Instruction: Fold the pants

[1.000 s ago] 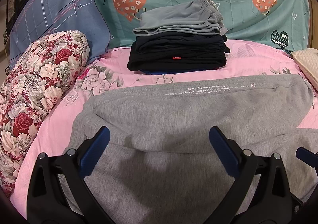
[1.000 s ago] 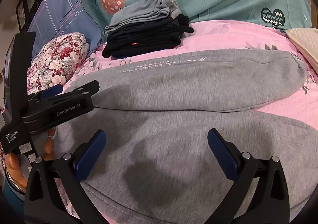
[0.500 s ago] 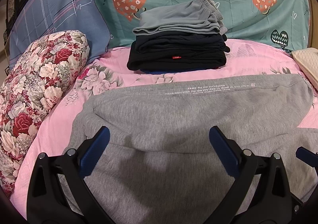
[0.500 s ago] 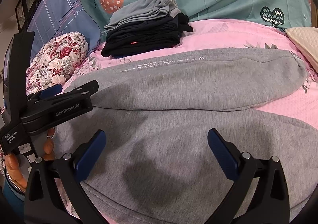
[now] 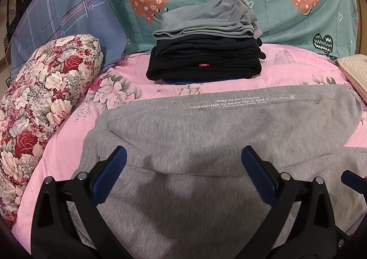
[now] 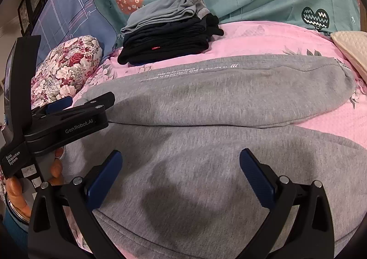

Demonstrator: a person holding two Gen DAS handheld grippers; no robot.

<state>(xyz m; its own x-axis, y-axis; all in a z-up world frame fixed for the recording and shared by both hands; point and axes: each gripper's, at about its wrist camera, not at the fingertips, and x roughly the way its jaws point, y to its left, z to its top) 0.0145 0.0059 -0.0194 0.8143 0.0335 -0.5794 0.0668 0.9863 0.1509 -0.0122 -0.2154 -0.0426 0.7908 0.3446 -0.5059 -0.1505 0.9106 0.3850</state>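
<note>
Across the pink bed (image 5: 68,144) your grey pants (image 5: 206,125) lie flat, one leg reaching its right edge. Your left gripper (image 5: 183,162) and right gripper (image 6: 181,164) hover over the cloth, jaws spread, gripping nothing. Near the head edge sits a folded stack (image 5: 206,57); a floral pillow (image 5: 41,102) lines the left edge.

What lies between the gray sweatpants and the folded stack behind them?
Only a bare strip of pink floral bedspread separates gray sweatpants from folded stack, in both views.
</note>
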